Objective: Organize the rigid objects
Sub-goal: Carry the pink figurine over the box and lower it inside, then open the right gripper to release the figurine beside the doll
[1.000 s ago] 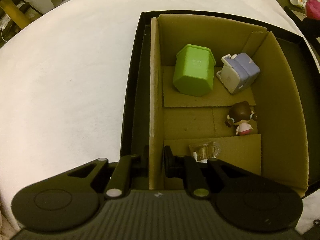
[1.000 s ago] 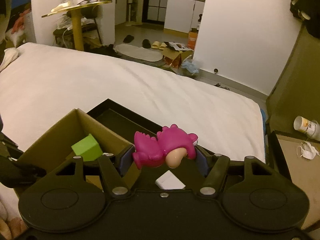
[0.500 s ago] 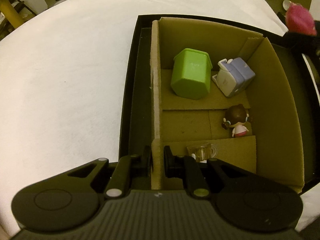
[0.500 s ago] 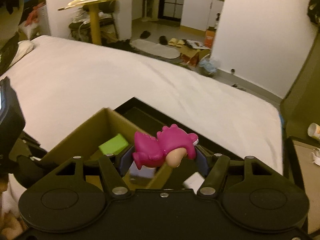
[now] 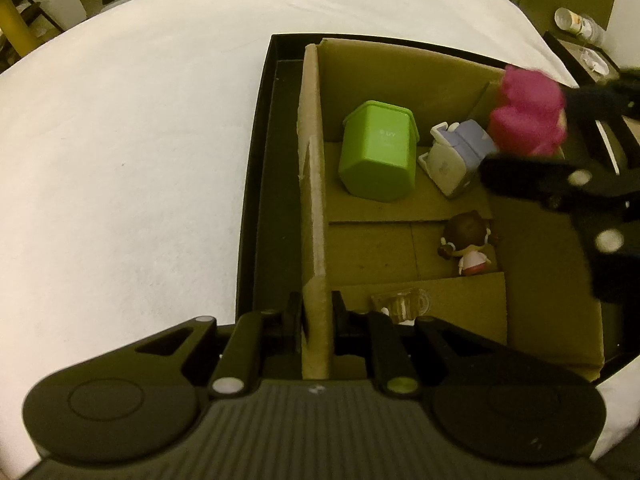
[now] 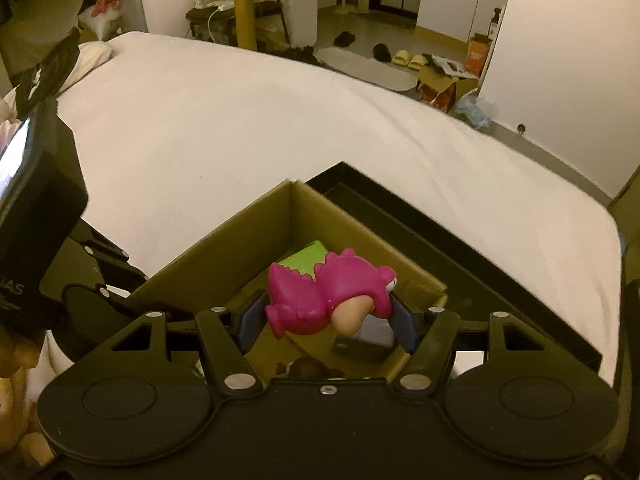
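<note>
A white bed [image 5: 132, 168] fills the left and upper part of the left wrist view. On it, right of centre, lies a shallow black tray [image 5: 256, 184], which holds an open cardboard box [image 5: 548, 280].

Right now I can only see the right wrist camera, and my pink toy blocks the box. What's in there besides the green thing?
Observer: A brown-haired doll, by one wall of the cardboard box.
Operator: Anything else hiding?
Observer: A tiny clear mug, at the end nearest the left gripper.
Operator: What's that gripper doing?
Observer: It's shut on the box's side wall.
</note>
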Demonstrator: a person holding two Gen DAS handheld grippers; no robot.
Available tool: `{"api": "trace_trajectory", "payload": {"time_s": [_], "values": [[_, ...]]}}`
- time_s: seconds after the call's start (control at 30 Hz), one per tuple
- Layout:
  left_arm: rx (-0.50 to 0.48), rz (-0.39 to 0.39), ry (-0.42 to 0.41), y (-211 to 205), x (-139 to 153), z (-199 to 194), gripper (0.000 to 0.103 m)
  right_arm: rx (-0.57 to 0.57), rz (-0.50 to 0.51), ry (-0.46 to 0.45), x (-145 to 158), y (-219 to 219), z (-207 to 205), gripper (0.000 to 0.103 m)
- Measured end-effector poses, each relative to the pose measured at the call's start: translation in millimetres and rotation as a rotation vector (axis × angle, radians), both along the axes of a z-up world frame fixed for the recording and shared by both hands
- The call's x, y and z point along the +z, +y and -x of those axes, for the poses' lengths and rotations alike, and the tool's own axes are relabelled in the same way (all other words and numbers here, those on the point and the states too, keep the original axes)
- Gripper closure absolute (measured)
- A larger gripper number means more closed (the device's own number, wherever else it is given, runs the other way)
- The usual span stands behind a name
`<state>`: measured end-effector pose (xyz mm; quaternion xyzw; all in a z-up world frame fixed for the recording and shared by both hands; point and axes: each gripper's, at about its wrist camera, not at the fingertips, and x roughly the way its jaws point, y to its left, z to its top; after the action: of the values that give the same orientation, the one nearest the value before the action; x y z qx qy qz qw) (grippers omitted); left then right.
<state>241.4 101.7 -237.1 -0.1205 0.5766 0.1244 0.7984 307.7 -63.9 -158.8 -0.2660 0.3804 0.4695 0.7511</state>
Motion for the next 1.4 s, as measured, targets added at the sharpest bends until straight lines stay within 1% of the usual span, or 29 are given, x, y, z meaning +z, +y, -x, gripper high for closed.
{"api": "trace_trajectory", "payload": {"time_s": [0.13, 0.3, 0.53, 0.67, 0.73, 0.87, 1.13, 1.3, 1.4], "values": [[-0.003, 0.007, -0.004, 1.6, 1.4, 2.0, 0.09, -0.028, -0.001, 0.066, -7.2, 1.7, -0.5, 0.04], [-0.001, 0.012, -0.011, 3.4, 1.5, 4.0, 0.09, -0.076, 0.023, 0.13, -15.4, 7.0, -2.8, 0.04], [0.002, 0.013, -0.01, 5.6, 3.4, 4.3, 0.09, -0.148, 0.035, 0.267, -29.4, 15.8, -10.0, 0.04], [0.0, 0.01, -0.01, 5.0, 2.3, 4.3, 0.09, -0.173, 0.056, 0.311, -37.5, 19.8, -9.4, 0.039], [-0.001, 0.007, -0.009, 3.8, 2.1, 3.9, 0.09, -0.174, 0.058, 0.3, -38.2, 21.0, -7.4, 0.039], [0.0, 0.007, -0.006, 4.1, 2.1, 3.1, 0.09, -0.179, 0.048, 0.312, -37.4, 21.3, -7.6, 0.039], [-0.004, 0.004, -0.001, 2.6, 2.2, 1.9, 0.09, -0.203, 0.006, 0.304, -30.3, 11.1, -9.8, 0.038], [-0.003, 0.009, 0.008, 2.9, 2.0, 0.1, 0.09, -0.196, -0.033, 0.273, -14.2, 0.2, -8.2, 0.038], [-0.001, 0.009, 0.018, 3.5, 1.5, -2.3, 0.09, -0.21, -0.068, 0.251, -2.7, -8.8, -11.6, 0.038]]}}
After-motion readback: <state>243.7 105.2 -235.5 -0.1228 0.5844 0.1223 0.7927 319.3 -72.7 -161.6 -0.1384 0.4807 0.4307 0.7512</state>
